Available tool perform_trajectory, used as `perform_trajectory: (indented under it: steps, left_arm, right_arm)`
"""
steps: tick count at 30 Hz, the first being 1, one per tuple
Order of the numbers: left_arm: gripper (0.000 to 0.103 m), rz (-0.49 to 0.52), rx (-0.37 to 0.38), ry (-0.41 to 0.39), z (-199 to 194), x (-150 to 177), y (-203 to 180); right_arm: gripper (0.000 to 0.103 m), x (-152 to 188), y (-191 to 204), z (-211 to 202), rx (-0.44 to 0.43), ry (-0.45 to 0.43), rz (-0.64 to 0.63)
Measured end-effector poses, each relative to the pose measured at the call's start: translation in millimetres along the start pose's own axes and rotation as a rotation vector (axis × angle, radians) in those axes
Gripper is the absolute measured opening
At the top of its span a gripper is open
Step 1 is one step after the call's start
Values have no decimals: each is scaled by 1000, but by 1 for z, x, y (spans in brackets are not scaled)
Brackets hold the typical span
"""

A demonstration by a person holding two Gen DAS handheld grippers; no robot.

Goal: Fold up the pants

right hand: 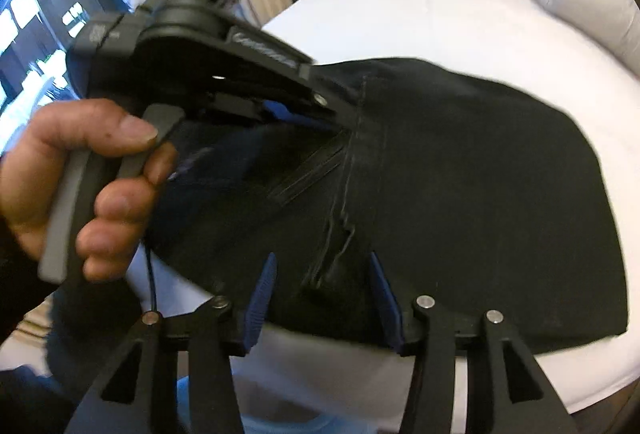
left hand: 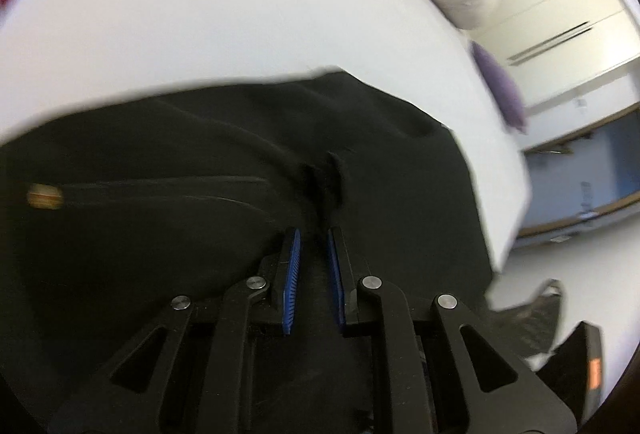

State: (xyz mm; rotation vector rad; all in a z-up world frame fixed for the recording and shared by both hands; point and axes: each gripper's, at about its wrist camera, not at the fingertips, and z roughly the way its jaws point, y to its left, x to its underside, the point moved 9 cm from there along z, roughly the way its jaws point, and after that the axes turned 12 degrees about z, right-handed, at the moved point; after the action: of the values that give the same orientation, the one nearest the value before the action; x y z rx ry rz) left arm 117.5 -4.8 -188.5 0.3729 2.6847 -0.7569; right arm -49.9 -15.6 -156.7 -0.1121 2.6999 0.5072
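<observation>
The black pants [right hand: 460, 194] lie spread on the white bed [right hand: 400, 18]. The left hand-held gripper [left hand: 314, 238] has its blue pads nearly together, pinching a pants fold. The right hand-held gripper [right hand: 322, 266] hangs wide apart over the fabric, gripping nothing.

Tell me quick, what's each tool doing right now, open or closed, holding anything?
Left tool: nearly closed, pinching a fold of the black pants.
Right tool: open, holding nothing, over the pants.

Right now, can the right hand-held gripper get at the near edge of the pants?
Probably yes: the right hand-held gripper is open, its fingers straddling the near edge of the black pants, with nothing between them. The left hand-held gripper works further left.
</observation>
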Motion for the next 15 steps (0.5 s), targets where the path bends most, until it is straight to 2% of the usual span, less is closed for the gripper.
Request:
perform_trajectory:
  steps: [2, 3, 6, 9, 12, 14, 15]
  left_arm:
    - [13, 33, -44, -29, -15, -3, 0]
    - [13, 59, -48, -41, -20, -5, -5]
    - [13, 143, -25, -46, -18, -6, -31]
    - [13, 190, 11, 2, 5, 4, -55]
    - [13, 235, 0, 62, 30, 21, -61]
    - [13, 266, -20, 47, 33, 28, -58]
    - [13, 272, -16, 41, 32, 29, -57]
  right_arm:
    - [48, 1, -10, -15, -99, 27, 68]
    - [39, -1, -19, -23, -132, 32, 99]
    - [30, -22, -66, -47, -166, -1, 205]
    - [29, -56, -116, -66, -221, -42, 321]
    - [29, -86, -156, -67, -292, -50, 416]
    - [29, -104, -174, -55, -341, -21, 460]
    - [29, -111, -181, -49, -339, -13, 469]
